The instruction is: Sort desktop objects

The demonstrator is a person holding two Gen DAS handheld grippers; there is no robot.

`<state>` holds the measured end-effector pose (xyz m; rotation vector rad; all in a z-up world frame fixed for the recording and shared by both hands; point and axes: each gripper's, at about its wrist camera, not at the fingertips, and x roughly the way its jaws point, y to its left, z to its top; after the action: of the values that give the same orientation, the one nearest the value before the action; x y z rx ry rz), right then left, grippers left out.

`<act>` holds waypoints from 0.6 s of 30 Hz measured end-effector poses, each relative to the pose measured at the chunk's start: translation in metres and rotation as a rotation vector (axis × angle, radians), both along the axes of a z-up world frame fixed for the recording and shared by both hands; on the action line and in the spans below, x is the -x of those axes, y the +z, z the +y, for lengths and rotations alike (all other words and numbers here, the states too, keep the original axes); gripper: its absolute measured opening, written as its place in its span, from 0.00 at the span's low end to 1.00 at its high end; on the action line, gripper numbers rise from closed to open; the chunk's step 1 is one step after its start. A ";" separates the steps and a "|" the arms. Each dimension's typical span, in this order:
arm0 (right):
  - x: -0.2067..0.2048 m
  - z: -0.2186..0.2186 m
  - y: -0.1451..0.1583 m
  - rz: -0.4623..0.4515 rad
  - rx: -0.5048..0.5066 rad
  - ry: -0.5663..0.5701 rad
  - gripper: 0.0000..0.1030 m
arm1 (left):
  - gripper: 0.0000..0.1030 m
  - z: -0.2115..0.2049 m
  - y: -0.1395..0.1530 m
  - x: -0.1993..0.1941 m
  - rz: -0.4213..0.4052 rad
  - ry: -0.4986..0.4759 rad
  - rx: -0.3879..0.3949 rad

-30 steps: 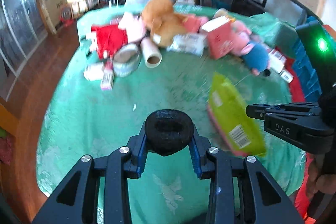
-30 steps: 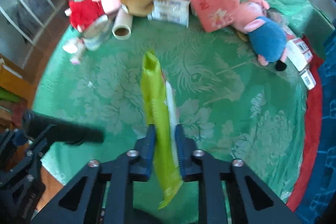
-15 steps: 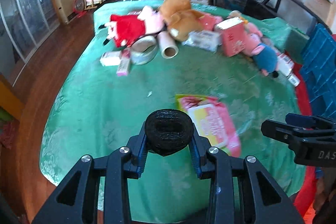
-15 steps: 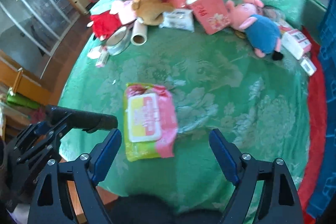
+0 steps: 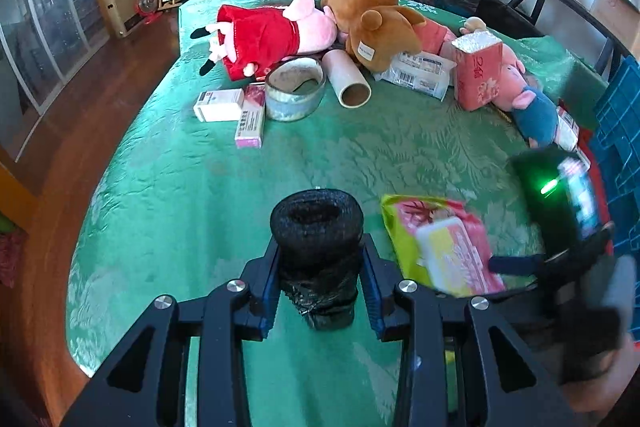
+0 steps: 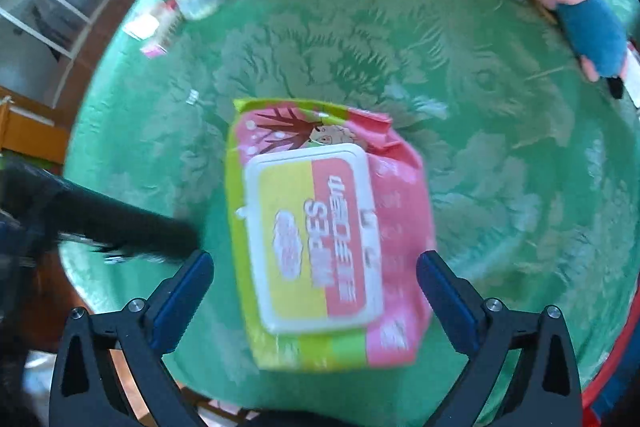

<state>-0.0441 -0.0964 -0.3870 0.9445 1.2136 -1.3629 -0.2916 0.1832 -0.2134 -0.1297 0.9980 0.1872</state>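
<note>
Green-clothed surface (image 5: 168, 187), cluttered room behind. Left gripper (image 5: 320, 263) jaws clamped on black foam roll (image 5: 316, 227). Wipes pack (image 6: 320, 223) flat on cloth, between right gripper (image 6: 316, 287) jaws, opening, no pad contact. Advice: lift right clear before left sets roll down beside pack.

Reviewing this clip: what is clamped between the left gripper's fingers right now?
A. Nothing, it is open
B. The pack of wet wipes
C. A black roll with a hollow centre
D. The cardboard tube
C: in the left wrist view the left gripper is shut on the black roll, while the wipes pack lies on the green tablecloth.
</note>
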 end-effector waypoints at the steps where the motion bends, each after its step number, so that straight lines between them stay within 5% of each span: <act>1: -0.001 -0.004 -0.007 0.037 -0.013 -0.002 1.00 | 0.34 0.002 -0.001 -0.003 -0.001 0.001 0.007; 5: 0.005 -0.012 -0.026 0.161 -0.041 0.013 1.00 | 0.34 0.002 -0.003 -0.009 -0.009 -0.014 0.010; 8: 0.020 -0.008 -0.021 0.086 -0.026 -0.017 0.97 | 0.33 0.000 -0.003 -0.010 -0.018 -0.016 0.011; 12: 0.027 0.004 0.003 0.036 0.007 -0.021 0.69 | 0.33 -0.010 0.006 -0.010 -0.031 -0.025 0.001; 18: 0.035 0.029 0.062 -0.044 0.136 -0.015 0.65 | 0.33 -0.040 0.046 -0.007 -0.107 -0.074 -0.052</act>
<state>-0.0793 -0.0672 -0.3246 0.8848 1.0691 -1.4105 -0.2847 0.1428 -0.1669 -0.0547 0.8888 0.1366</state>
